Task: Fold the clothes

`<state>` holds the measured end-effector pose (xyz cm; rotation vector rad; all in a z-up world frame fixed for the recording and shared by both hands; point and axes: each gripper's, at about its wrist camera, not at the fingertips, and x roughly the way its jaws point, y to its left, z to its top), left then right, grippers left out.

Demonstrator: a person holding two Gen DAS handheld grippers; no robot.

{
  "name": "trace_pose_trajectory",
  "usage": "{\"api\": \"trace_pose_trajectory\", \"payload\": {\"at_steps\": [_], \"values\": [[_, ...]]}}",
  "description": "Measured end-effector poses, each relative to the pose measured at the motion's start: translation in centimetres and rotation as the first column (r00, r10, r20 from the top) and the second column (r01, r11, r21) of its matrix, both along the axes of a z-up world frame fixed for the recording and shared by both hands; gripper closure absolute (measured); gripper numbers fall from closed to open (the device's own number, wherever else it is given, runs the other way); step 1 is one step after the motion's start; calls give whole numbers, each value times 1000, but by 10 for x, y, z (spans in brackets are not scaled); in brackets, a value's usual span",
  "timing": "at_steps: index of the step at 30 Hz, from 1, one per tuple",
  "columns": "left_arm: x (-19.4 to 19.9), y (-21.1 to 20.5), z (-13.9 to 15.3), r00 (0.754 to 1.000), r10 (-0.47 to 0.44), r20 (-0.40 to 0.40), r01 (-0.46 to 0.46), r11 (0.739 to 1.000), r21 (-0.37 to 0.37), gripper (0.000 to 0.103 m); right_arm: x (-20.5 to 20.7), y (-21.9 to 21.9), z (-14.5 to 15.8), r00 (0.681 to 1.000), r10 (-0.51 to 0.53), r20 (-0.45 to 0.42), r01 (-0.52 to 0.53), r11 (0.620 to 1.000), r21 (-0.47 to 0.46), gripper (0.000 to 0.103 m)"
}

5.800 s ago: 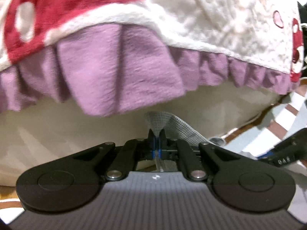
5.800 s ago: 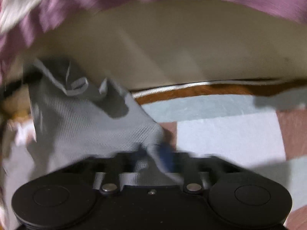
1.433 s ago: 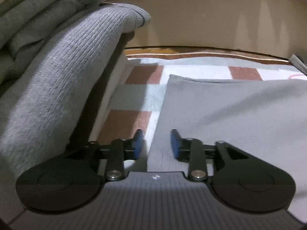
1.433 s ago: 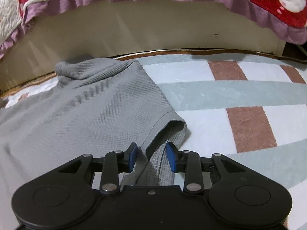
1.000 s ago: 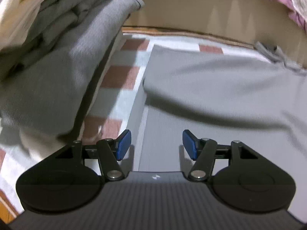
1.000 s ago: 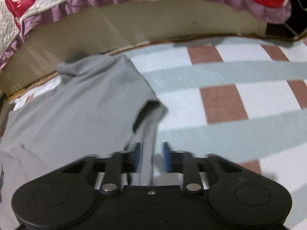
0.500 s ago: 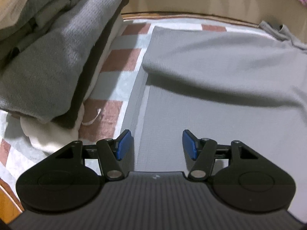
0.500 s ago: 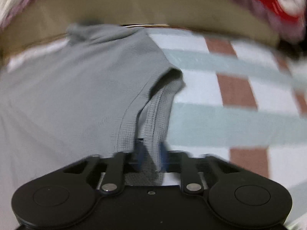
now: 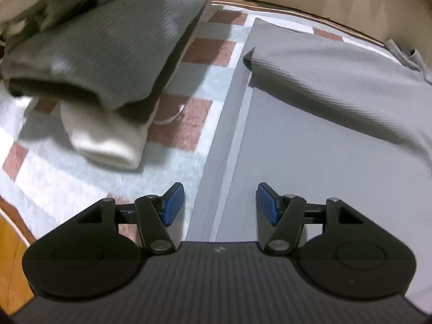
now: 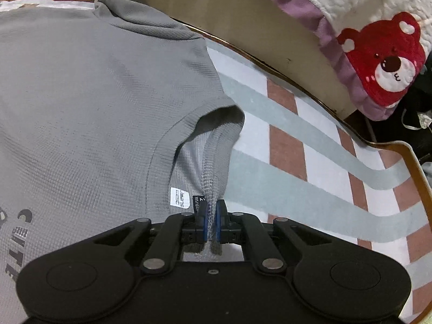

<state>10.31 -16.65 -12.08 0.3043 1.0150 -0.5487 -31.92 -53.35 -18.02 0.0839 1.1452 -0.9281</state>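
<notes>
A grey T-shirt (image 10: 89,102) lies spread on the checked rug; dark lettering shows at its lower left. My right gripper (image 10: 212,220) is shut on the shirt's neckline edge (image 10: 213,167), next to two small labels. In the left wrist view the same grey shirt (image 9: 310,135) lies flat with an upper layer folded over it. My left gripper (image 9: 220,203) is open and empty, just above the shirt's hem edge near its left side.
A stack of folded grey and cream clothes (image 9: 108,62) sits on the rug left of the shirt. A bed base (image 10: 270,21) with a purple-frilled bear quilt (image 10: 383,54) borders the rug (image 10: 297,162) at the back. Wooden floor (image 9: 10,256) shows at the left.
My right gripper has closed on the shirt's neckline edge and shifted. My left gripper has drawn back along the hem side and stays open.
</notes>
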Motion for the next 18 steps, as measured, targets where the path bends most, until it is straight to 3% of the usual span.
{"api": "trace_pose_trajectory", "payload": {"at_steps": [6,9,11,12,13,16,18], "values": [[0,1,-7,998,-28,-50,26,999,-31,39,-7,-3,-3,998,-13,62,11,999,34,97],[1,-14,-11,995,-98,25,98,995,-14,40,-20,-10,-3,986,-54,157,42,996,78,96],[1,-16,-9,990,-139,38,141,989,-36,60,-28,-15,-2,971,-97,220,73,991,115,96],[0,-16,-8,988,-152,35,154,987,-52,89,-29,-16,-2,969,-99,226,73,990,120,96],[-1,-14,-6,987,-156,35,158,986,-54,97,-30,-17,-3,967,-101,233,74,989,125,96],[-7,-1,12,987,-121,105,128,990,-62,97,-30,-19,-4,966,-101,239,72,989,128,96],[-9,13,29,989,-78,129,92,990,-108,97,-28,-18,-4,968,-94,231,68,990,120,95]]}}
